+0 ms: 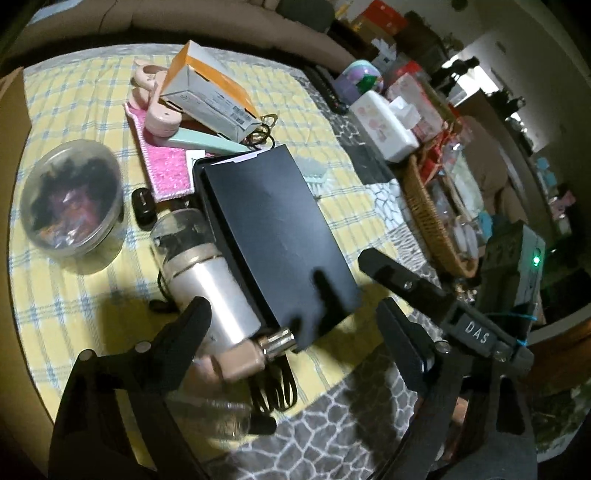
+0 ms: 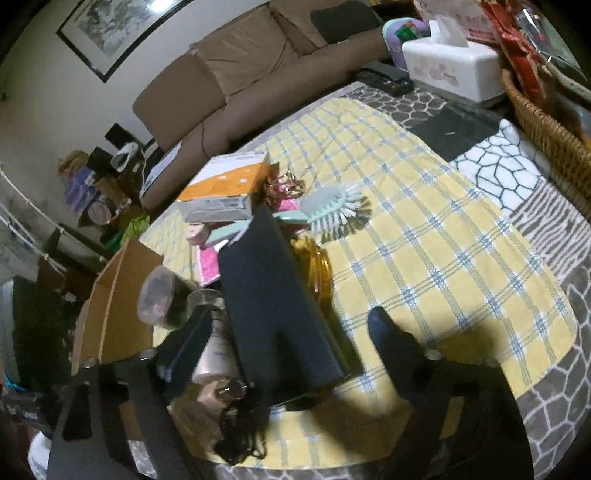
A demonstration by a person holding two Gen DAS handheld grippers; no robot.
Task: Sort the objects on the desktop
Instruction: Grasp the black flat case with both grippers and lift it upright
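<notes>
1. Black box [image 1: 273, 236], centre of the yellow checked cloth [image 1: 66, 314].
2. Left gripper [image 1: 295, 325], 6 o'clock: fingers released, straddling the box's near corner.
3. Right gripper [image 2: 291, 332]: fingers released, flanking the box.

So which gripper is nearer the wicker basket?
Right. The right gripper hovers over the black box, toward the wicker basket; the left gripper sits beyond, by the silver bottle.

home living room: brown sofa [image 2: 236, 74], framed picture [image 2: 110, 33], cluttered table [image 2: 443, 221].
</notes>
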